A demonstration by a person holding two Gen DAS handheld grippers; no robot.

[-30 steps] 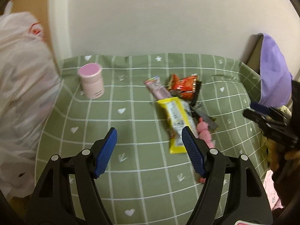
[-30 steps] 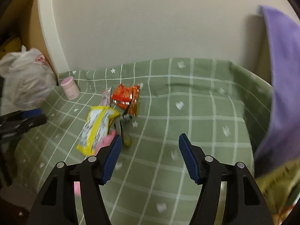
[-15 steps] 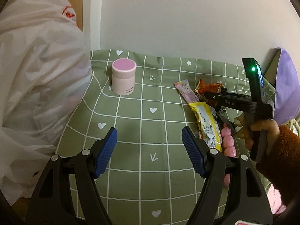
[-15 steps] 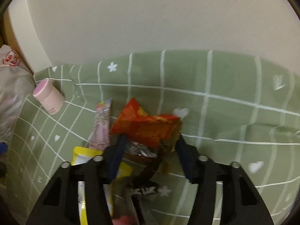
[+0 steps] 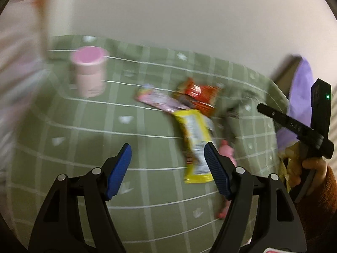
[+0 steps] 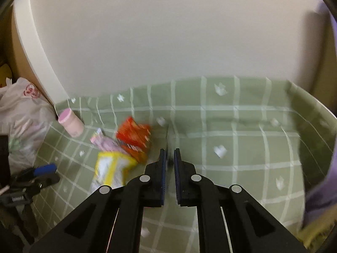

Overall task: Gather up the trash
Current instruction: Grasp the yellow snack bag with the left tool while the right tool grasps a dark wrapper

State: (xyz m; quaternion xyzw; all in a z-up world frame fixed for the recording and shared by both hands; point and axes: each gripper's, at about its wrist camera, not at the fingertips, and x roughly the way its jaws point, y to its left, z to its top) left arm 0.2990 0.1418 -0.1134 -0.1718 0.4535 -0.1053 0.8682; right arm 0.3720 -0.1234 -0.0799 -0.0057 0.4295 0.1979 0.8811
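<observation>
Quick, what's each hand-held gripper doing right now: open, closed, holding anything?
Left hand-held gripper: open, empty.
Right hand-held gripper: shut; whether it holds anything cannot be told.

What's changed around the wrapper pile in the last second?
The right gripper went in over the orange wrapper, shut its jaws and pulled back beside the pile. I cannot tell whether it caught anything. The orange wrapper, yellow wrapper and pink cup sit where they were. The left gripper stayed open and empty.
</observation>
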